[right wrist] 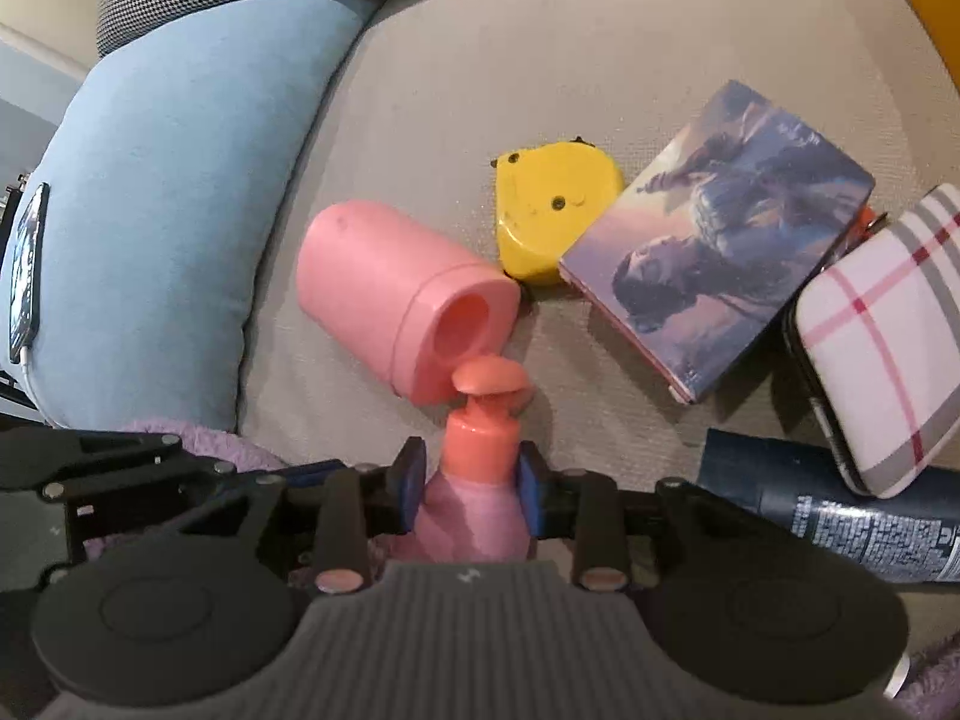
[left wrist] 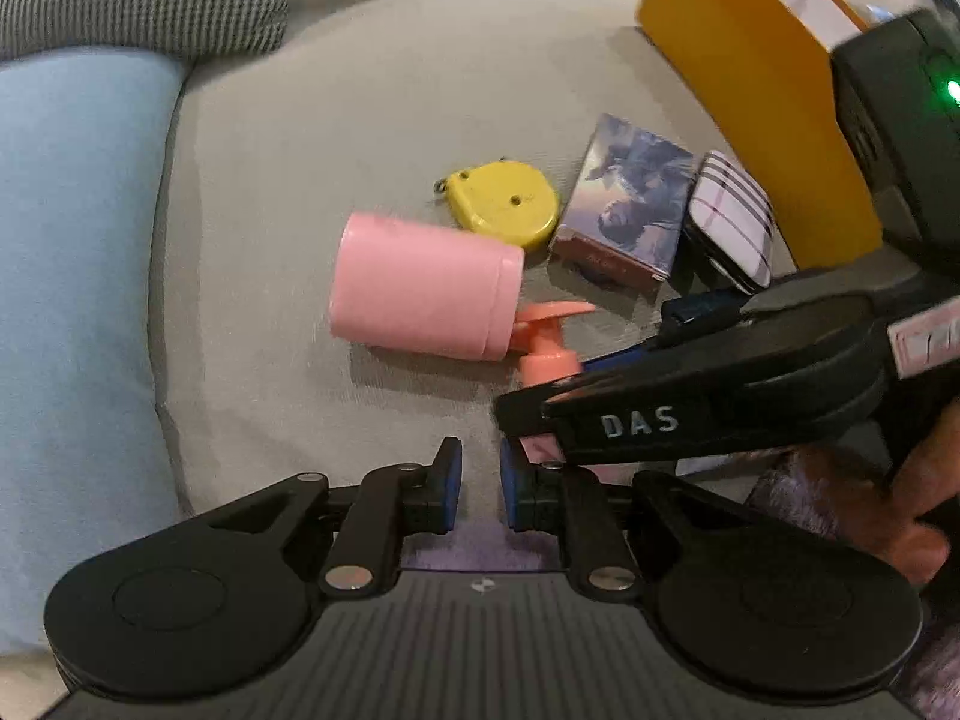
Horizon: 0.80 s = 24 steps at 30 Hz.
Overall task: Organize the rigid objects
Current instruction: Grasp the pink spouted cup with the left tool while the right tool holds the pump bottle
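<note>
Left and right wrist views over a grey sofa cushion (left wrist: pixel 372 120). The only legible writing is "DAS", on the side of the right gripper (left wrist: pixel 528 420) as it crosses the left view; fine white print covers the dark blue can (right wrist: pixel 840 516), too small to read.

The right gripper (right wrist: pixel 471 483) has its jaws clamped on the neck of a pink pump bottle (right wrist: pixel 480 450). The bottle's long axis runs along the jaws, pump head pointing away from the camera toward the pink cylindrical container (right wrist: pixel 390 300), which it seems to touch. That container lies on its side, its recessed end facing the right camera; in the left view its long axis runs left to right.

The left gripper (left wrist: pixel 480 483) hangs above bare cushion with its jaws nearly together and nothing between them.

Beyond lie a yellow tape measure (right wrist: pixel 552 210), a picture-printed box (right wrist: pixel 720 240) and a plaid case (right wrist: pixel 888 342). Only the left view shows the orange bag (left wrist: pixel 750 90); only the right shows the container's recessed end.
</note>
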Tool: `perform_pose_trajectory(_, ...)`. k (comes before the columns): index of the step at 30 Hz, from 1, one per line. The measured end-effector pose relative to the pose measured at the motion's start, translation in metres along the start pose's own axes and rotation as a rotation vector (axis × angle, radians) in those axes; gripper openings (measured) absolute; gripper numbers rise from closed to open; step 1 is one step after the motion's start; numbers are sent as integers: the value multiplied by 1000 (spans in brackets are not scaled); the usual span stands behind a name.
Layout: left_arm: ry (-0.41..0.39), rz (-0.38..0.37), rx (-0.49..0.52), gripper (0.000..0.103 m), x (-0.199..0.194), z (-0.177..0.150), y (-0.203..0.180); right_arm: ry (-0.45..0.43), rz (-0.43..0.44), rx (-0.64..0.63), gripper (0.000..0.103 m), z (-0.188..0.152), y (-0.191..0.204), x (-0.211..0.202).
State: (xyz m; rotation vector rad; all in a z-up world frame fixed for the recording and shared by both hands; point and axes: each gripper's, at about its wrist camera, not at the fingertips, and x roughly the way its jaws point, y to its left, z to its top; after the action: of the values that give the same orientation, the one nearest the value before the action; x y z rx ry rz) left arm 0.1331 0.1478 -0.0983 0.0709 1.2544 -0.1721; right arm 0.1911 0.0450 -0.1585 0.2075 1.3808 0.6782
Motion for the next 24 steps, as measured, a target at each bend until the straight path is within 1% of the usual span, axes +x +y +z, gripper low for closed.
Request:
perform_pose_trajectory(2, -22, 24, 77, 19, -5, 0, -5, -11, -25, -11, 32, -2, 0, -8)
perform_pose_trajectory(4, -41, 65, 166, 23, -9, 2, -10, -44, -51, -40, 32, -2, 2, -18)
perform_pose_trajectory(7, -72, 150, 342, 35, -12, 3, -24, -87, -53, -41, 31, 1, 2, -31)
perform_pose_trajectory(8, -79, 177, 404, 42, -12, 3, -29, -95, -49, -38, 30, 3, 1, -35)
perform_pose_trajectory(9, -85, 203, 471, 46, -12, 3, -34, -101, -46, -36, 30, 5, 1, -37)
perform_pose_trajectory(10, -92, 231, 540, 47, -12, 2, -40, -105, -46, -35, 30, 6, 1, -39)
perform_pose_trajectory(12, -88, 283, 660, 55, -9, 0, -47, -112, -49, -37, 30, 7, 0, -41)
perform_pose_trajectory(17, -88, 412, 971, 60, 8, -10, -64, -124, -52, -67, 28, 6, 1, -47)
perform_pose_trajectory(20, -82, 431, 1098, 63, 15, -12, -71, -122, -48, -62, 28, 7, 0, -49)
perform_pose_trajectory(22, -70, 423, 1167, 64, 21, -12, -75, -123, -47, -61, 27, 7, -1, -50)
perform_pose_trajectory(23, -58, 414, 1195, 67, 23, -11, -77, -123, -47, -64, 27, 7, -1, -50)
perform_pose_trajectory(24, -44, 402, 1220, 67, 25, -10, -79, -123, -46, -68, 28, 7, -1, -50)
